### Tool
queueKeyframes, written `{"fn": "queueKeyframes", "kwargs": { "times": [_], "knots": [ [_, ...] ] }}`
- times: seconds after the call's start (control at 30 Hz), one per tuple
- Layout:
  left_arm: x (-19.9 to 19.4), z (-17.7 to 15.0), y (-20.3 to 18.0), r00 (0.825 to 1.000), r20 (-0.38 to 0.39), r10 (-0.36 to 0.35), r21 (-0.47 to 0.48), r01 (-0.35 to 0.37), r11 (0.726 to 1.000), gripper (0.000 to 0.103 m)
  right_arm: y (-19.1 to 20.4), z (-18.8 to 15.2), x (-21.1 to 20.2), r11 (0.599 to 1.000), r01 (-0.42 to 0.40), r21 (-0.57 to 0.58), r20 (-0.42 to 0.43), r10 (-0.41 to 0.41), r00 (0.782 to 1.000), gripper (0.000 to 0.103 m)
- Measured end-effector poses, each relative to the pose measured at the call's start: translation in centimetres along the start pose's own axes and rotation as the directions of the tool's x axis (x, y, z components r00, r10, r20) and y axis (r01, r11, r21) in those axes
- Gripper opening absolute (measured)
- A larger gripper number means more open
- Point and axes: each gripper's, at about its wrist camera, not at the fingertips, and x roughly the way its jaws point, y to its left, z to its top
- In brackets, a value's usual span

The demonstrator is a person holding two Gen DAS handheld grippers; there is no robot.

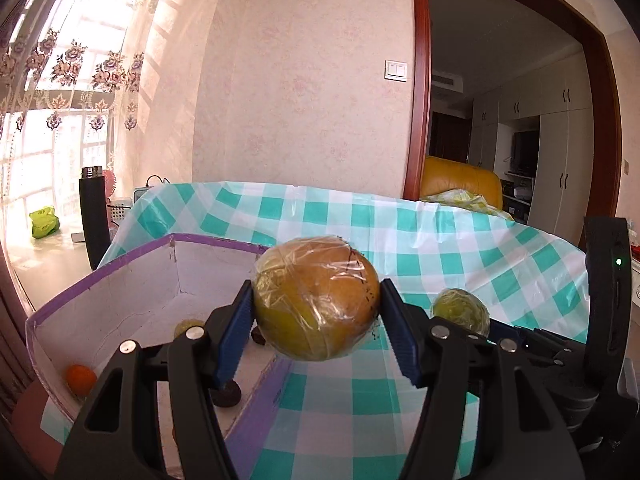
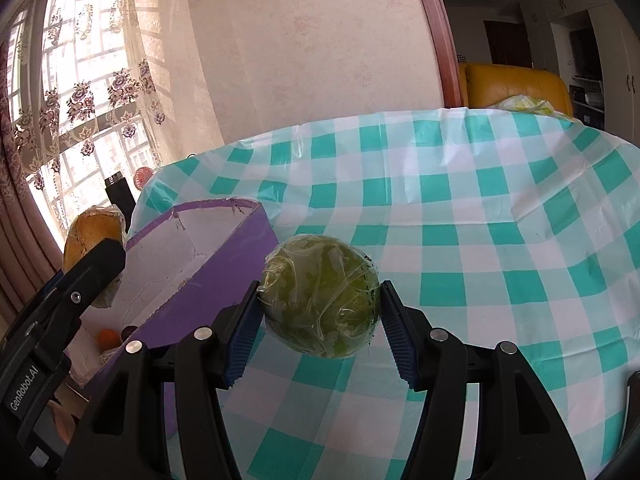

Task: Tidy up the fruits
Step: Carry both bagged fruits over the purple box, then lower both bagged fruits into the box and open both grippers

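Note:
My left gripper (image 1: 316,312) is shut on a yellow-brown fruit wrapped in plastic film (image 1: 316,296) and holds it in the air over the right rim of a purple box (image 1: 120,264) with a white inside. An orange (image 1: 80,378), a small green fruit (image 1: 188,326) and dark round fruits (image 1: 226,394) lie in the box. My right gripper (image 2: 320,312) is shut on a green fruit wrapped in film (image 2: 320,296), held above the checked cloth just right of the box (image 2: 224,264). The left gripper with its fruit (image 2: 94,236) shows at the left of the right wrist view.
The table carries a teal and white checked cloth (image 2: 480,240). A black flask (image 1: 94,220) and a green bag (image 1: 44,222) stand on a surface behind the box by the window. A yellow chair (image 2: 516,84) is behind the table's far edge.

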Motion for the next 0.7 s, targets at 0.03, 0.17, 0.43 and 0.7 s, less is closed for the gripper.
{"fn": "queueKeyframes", "kwargs": {
  "times": [0.03,0.17,0.43,0.7],
  "knots": [
    [-0.5,0.3,0.6,1.0,0.015,0.009,-0.003,-0.009,1.0,0.062,0.7,0.3,0.0,1.0,-0.015,-0.006,0.008,0.015,1.0,0.057],
    [-2.1,1.4,3.1,0.996,0.06,0.06,-0.021,-0.059,0.998,0.062,3.6,1.2,0.2,0.997,-0.063,-0.046,0.03,0.064,0.997,0.057],
    [-2.8,2.1,8.8,0.981,0.053,0.185,-0.052,-0.182,0.982,0.062,9.2,2.7,2.2,0.981,-0.148,-0.128,0.013,0.151,0.988,0.057],
    [-1.3,2.0,14.1,0.954,-0.07,0.293,-0.05,-0.297,0.954,0.062,14.7,4.5,5.1,0.946,-0.224,-0.235,-0.058,0.216,0.975,0.057]
  ]
}}
